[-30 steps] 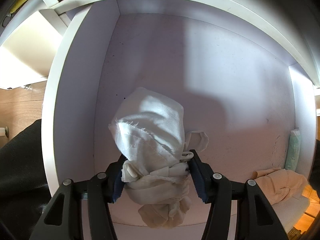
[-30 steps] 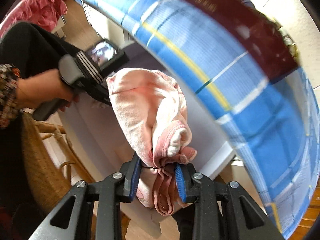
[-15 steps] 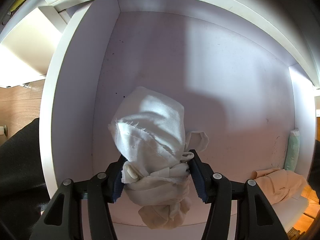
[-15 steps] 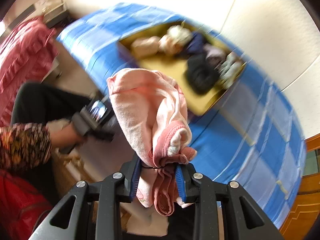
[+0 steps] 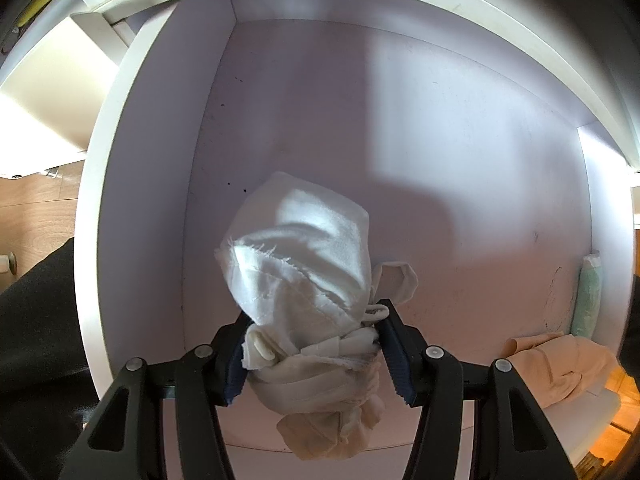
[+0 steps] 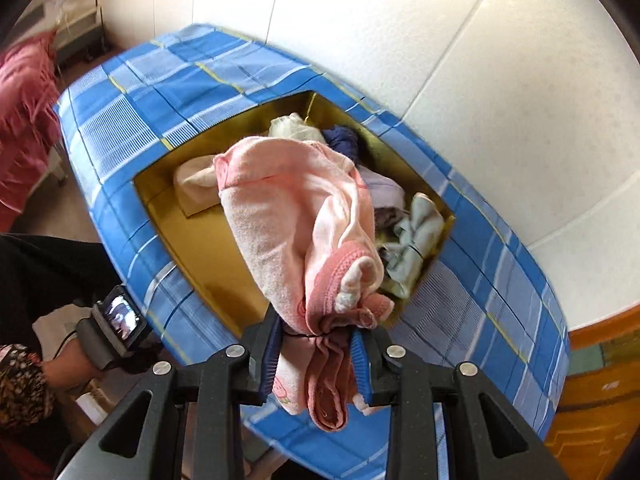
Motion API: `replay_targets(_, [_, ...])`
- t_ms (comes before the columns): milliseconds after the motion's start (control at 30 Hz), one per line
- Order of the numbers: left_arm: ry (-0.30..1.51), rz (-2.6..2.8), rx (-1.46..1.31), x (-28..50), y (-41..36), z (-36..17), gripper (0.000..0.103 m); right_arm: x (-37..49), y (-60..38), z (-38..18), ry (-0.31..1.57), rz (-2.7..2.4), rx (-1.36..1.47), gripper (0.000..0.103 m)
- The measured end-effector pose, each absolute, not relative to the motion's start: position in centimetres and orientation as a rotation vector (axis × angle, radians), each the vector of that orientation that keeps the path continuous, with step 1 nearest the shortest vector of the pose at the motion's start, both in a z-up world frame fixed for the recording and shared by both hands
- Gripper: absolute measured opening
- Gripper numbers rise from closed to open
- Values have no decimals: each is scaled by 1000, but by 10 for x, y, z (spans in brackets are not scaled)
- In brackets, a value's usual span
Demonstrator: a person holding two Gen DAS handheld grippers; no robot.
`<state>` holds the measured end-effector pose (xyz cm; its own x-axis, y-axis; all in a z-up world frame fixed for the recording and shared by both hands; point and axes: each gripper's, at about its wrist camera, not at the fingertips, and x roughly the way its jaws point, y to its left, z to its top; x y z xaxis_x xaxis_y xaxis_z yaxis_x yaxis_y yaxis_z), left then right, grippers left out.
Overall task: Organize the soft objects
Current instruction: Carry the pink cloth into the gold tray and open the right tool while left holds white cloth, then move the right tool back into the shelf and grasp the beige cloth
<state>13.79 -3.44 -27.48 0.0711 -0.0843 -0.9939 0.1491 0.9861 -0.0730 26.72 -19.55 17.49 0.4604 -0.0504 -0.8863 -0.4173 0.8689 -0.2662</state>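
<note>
L gripper (image 5: 316, 354): clamped on white cloth bundle (image 5: 304, 280), held over white drawer (image 5: 92, 216), pointed down.
R gripper (image 6: 316, 354): narrow, clamped on pink garment (image 6: 296, 224), held above yellow box (image 6: 200, 248).
Drawer contents: beige cloth (image 5: 560, 364) & mint-green item (image 5: 588, 292) at rt edge, apart from bundle.
Box contents: cream, navy, lilac, pale-blue soft items, partly hidden by pink garment.
Under box: blue plaid cover (image 6: 120, 120).
Farther: white wall (image 6: 440, 40).
Writing: none legible.

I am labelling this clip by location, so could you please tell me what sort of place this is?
Most likely a bedroom at home. A blue plaid sheet covers what looks like a bed, with a yellow box of bundled clothes on it; a white drawer below holds folded cloth, and the floor is wood.
</note>
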Motion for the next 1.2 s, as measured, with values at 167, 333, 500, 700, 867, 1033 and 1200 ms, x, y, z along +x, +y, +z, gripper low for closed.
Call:
replay_targets(167, [1492, -178, 50, 138, -34, -275, 58, 300, -169, 137, 1125, 234, -542, 30])
replay_targets(333, [1494, -178, 52, 139, -34, -278, 58, 322, -162, 106, 1201, 219, -537, 30])
replay_targets(500, [1495, -178, 51, 140, -33, -280, 58, 341, -168, 84, 1264, 177, -455, 30])
replay_targets(700, [1496, -177, 49, 140, -32, -280, 58, 361, -176, 79, 1261, 119, -389, 32])
replay_targets(867, [1494, -175, 57, 141, -31, -281, 58, 349, -193, 94, 1225, 164, -295, 35])
replay_targets(1033, [1496, -170, 67, 141, -33, -281, 58, 320, -218, 119, 1116, 221, -194, 36])
replay_targets(1200, [1505, -163, 51, 142, -31, -283, 58, 288, -241, 127, 1074, 262, -111, 36])
